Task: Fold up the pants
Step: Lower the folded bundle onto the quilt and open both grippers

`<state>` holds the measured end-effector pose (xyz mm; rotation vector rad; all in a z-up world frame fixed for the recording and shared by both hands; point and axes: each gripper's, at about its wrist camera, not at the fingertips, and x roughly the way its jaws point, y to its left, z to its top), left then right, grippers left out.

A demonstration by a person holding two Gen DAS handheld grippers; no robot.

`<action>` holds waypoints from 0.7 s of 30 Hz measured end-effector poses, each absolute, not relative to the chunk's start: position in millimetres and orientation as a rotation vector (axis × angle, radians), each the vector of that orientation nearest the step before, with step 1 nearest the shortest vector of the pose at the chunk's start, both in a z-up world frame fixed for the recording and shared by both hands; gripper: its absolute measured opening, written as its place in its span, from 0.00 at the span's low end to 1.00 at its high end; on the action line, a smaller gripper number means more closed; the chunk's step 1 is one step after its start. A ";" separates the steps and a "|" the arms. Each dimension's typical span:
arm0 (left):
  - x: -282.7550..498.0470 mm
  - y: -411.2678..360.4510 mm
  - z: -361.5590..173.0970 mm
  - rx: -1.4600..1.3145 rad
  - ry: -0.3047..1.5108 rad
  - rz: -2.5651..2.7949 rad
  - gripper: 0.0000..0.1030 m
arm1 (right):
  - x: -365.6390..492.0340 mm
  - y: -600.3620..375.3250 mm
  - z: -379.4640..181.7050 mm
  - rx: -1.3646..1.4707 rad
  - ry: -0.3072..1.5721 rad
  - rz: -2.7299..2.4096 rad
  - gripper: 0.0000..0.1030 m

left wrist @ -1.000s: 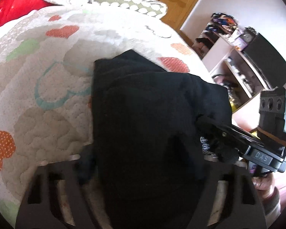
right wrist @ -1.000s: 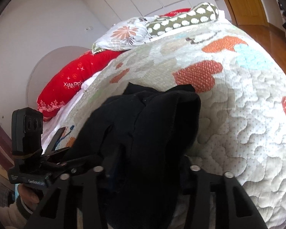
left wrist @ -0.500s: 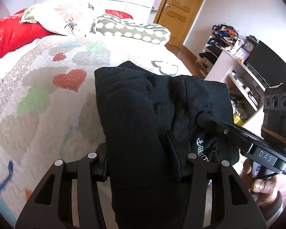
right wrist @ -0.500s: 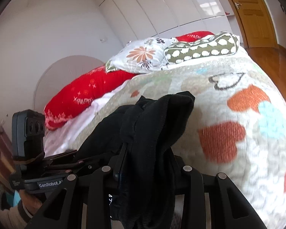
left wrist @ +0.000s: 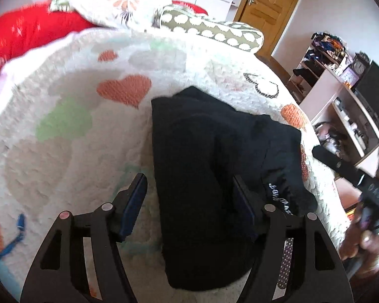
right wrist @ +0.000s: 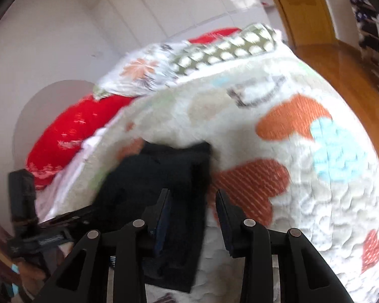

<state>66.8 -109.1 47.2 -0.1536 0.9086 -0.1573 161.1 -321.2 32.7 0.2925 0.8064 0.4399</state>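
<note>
Releasing the folded black pants (left wrist: 214,176) on the quilt (left wrist: 75,88), we hold left gripper (left wrist: 189,197) and right gripper (right wrist: 192,214) jaws spread, then back out toward six o'clock without snagging cloth.

The pants (left wrist: 214,166) are plain black with small white lettering near one edge. The quilt (left wrist: 70,116) beneath is cream, stitched in a wavy texture, scattered with orange, green, pale blue and grey hearts plus one black outlined heart. One pillow (left wrist: 25,35) is bright red with white marks; another (left wrist: 209,29) is olive with white spots; a third (left wrist: 108,2) is white with orange flowers. The door (left wrist: 267,10) is honey-brown wood. Both tools are black: the left tool (left wrist: 189,194) and the right tool (right wrist: 192,212).
</note>
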 end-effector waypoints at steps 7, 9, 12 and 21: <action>70.0 -121.4 48.1 -0.090 0.879 -0.099 0.66 | 164.6 -267.3 61.8 0.112 0.756 0.521 0.34; 74.4 -123.7 42.4 -0.076 0.890 -0.090 0.66 | 171.9 -253.7 54.8 0.077 0.775 0.520 0.34; 78.5 -127.1 31.6 -0.063 0.901 -0.090 0.66 | 184.7 -243.8 32.9 0.026 0.830 0.475 0.34; 71.9 -131.9 35.4 -0.052 0.880 -0.068 0.69 | 187.2 -254.5 17.1 0.045 0.857 0.457 0.34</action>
